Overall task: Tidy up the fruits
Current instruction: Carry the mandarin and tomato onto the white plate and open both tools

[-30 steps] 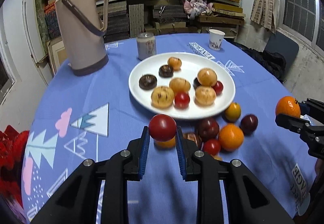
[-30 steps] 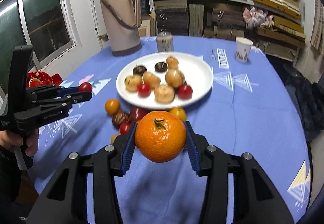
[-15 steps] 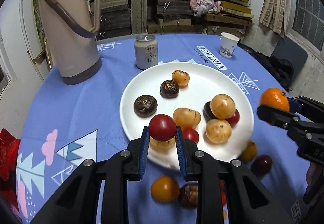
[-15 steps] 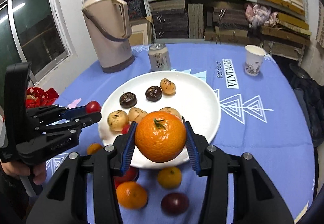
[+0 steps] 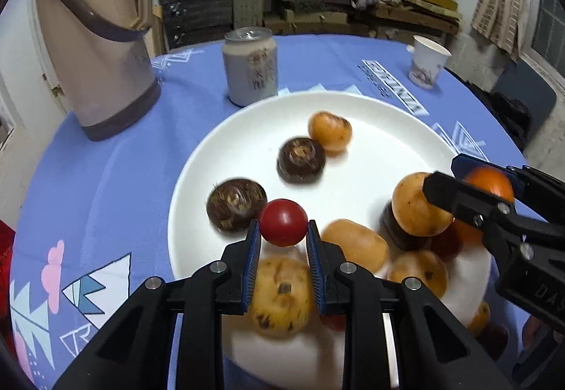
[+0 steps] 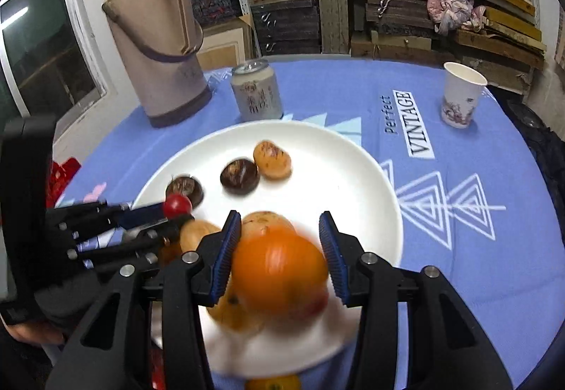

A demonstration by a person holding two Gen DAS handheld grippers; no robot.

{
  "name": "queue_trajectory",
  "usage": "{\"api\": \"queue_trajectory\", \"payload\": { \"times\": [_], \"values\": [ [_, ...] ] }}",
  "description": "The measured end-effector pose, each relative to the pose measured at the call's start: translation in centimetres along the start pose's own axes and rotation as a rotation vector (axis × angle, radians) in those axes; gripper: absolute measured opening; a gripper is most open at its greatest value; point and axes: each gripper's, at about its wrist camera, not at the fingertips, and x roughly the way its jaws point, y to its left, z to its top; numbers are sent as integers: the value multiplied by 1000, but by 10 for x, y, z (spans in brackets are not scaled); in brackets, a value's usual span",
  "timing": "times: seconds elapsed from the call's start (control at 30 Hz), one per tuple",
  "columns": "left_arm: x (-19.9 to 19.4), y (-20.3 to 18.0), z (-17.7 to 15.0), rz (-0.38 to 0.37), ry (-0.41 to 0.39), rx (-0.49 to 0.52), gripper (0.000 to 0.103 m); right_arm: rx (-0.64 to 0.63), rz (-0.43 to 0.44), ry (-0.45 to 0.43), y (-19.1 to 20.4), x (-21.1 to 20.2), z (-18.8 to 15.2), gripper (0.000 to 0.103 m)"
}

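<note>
My left gripper (image 5: 283, 235) is shut on a small red tomato (image 5: 283, 222) and holds it above the near left part of the white plate (image 5: 381, 114). My right gripper (image 6: 279, 243) stands over the plate (image 6: 353, 178) with its jaws spread; the orange (image 6: 280, 275) is blurred and sits low between them, a gap on its right side. The plate carries several brown, tan and red fruits. The left gripper shows in the right wrist view (image 6: 178, 210), the right gripper in the left wrist view (image 5: 483, 185).
A tall beige thermos (image 5: 95, 37) stands at the back left, a drink can (image 5: 250, 67) behind the plate and a paper cup (image 5: 427, 61) at the back right. More fruits lie on the blue cloth near the plate's front edge (image 6: 273, 383). Shelves fill the background.
Both grippers have moved forward over the plate and lower. The right jaws have spread and the orange has slipped down between them, blurred. The left still grips the tomato.
</note>
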Motion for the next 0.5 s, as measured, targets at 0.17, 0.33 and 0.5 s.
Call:
{"api": "queue_trajectory", "payload": {
  "times": [0.17,0.33,0.5],
  "values": [
    [-11,2,2,54,-67,-23,75,37,-3,-5,-4,15,15,45],
    [-25,1,1,71,-99,4,75,83,55,-29,-9,12,9,57],
    [-35,3,-5,77,-104,-4,80,154,108,-81,-22,-12,8,67]
  ]
}}
